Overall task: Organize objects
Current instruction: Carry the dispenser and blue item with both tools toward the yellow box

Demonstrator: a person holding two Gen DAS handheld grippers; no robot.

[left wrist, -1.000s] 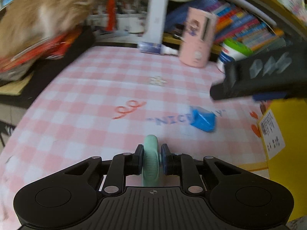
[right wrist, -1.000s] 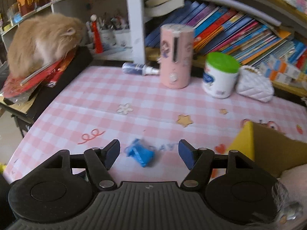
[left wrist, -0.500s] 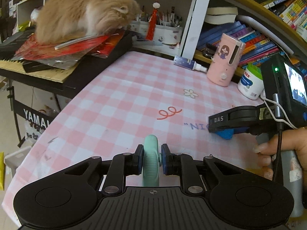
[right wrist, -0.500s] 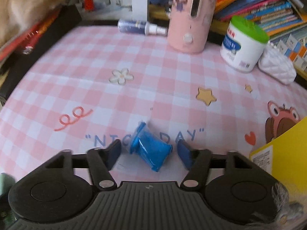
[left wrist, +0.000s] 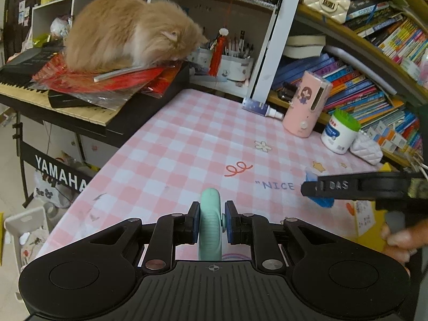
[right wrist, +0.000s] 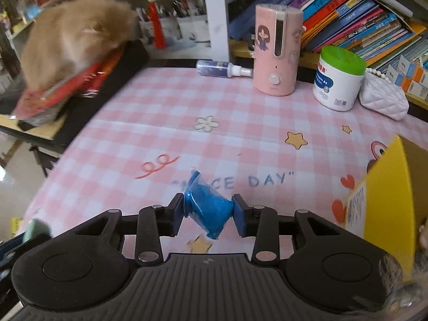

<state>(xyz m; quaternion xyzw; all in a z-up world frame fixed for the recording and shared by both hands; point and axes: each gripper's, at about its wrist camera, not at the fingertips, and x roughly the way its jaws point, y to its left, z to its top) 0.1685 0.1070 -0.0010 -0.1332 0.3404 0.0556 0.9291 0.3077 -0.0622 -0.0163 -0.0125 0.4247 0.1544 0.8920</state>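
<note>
Between the right tool's (right wrist: 210, 215) just-closing pads sits the blue packet (right wrist: 207, 211), now clamped; lift straight, gently, toward the yellow box (right wrist: 388, 195). Left tool (left wrist: 212, 220) stays clamped on a mint disc (left wrist: 210, 224).

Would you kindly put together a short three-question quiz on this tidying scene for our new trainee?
1. True or false: the left tool is shut on a mint-green disc.
2. Multiple choice: what sits between the right tool's pads? A) a white jar B) a blue packet C) a spray bottle
3. Short answer: where does the fluffy animal sit relative to the checked tablecloth?

Key
1. True.
2. B; the jaws have just been closing and the pads now press on it.
3. Off the cloth, on red papers stacked on the keyboard beside the table.
</note>
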